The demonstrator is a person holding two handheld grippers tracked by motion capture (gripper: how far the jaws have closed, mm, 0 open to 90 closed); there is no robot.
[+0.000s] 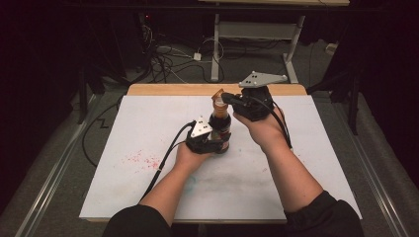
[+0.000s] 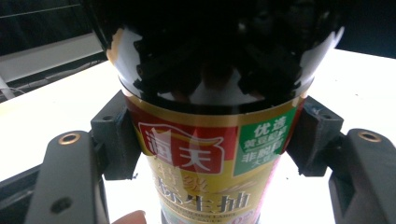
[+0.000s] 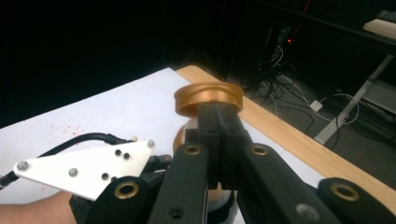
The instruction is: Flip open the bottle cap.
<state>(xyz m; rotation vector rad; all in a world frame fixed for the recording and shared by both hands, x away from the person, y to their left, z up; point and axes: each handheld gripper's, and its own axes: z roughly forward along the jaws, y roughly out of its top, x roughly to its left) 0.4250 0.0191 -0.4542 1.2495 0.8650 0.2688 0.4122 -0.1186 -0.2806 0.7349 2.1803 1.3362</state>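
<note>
A soy sauce bottle [image 1: 220, 124] with a red, gold and green label [image 2: 205, 158] stands upright near the middle of the white table [image 1: 148, 123]. My left gripper [image 1: 216, 143] is shut on the bottle's lower body, its pads [image 2: 116, 140] pressing both sides of the label. The bottle's gold lid [image 1: 217, 94] is tilted up at the top. My right gripper [image 1: 225, 98] comes in from the right with its jaws shut together, and its tips [image 3: 218, 112] rest against the rim of the gold lid [image 3: 208, 95]. I cannot tell whether they pinch the rim.
Red specks [image 1: 141, 159] stain the white sheet at the left. A wooden table edge [image 1: 173, 89] runs along the far side. Beyond it, cables [image 1: 168, 59] lie on the floor by a desk frame's legs [image 1: 215, 49]. The left gripper's grey plate [image 3: 88, 165] shows below the lid.
</note>
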